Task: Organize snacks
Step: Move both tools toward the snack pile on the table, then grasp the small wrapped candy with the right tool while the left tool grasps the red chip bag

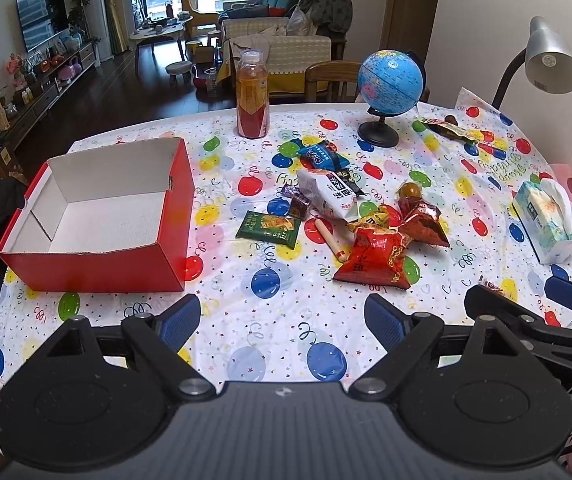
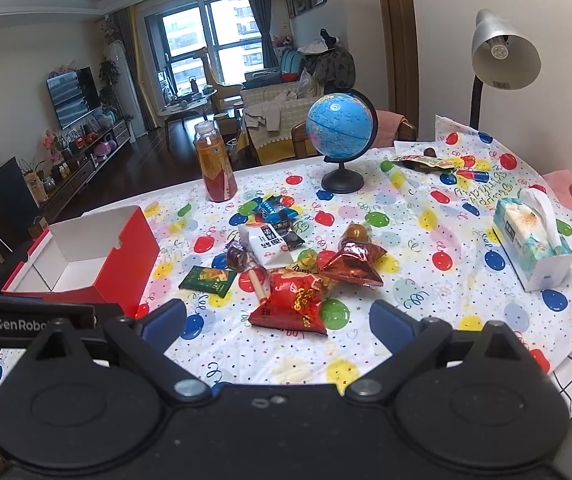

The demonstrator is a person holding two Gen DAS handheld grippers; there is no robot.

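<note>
- Plainly, nothing is sorted yet: the open red cardboard box with a white inside [image 1: 98, 216] stands empty at the left of the desk [image 1: 286, 344], which wears a white balloon-print cover.
- The snacks lie in a loose heap in the middle of the desk, well apart from the box: a large red foil bag [image 1: 374, 264] nearest, a smaller red foil bag [image 1: 424, 222], a flat dark green packet [image 1: 269, 229], a white packet with black print [image 1: 326, 194], a blue packet [image 1: 318, 154] and a slim pale stick [image 1: 331, 242].
- Both pairs stand spread and pinch nothing: the left tongs [image 1: 282, 320] and the right tongs [image 2: 278, 322] hover short of the heap.
- All of the moving remains, I judge.
- Writing: "GenRobo" shows on the other tool's bar in the right wrist view; the cover reads "Happy Birthday" upside down; the packet print is too small to read.
</note>
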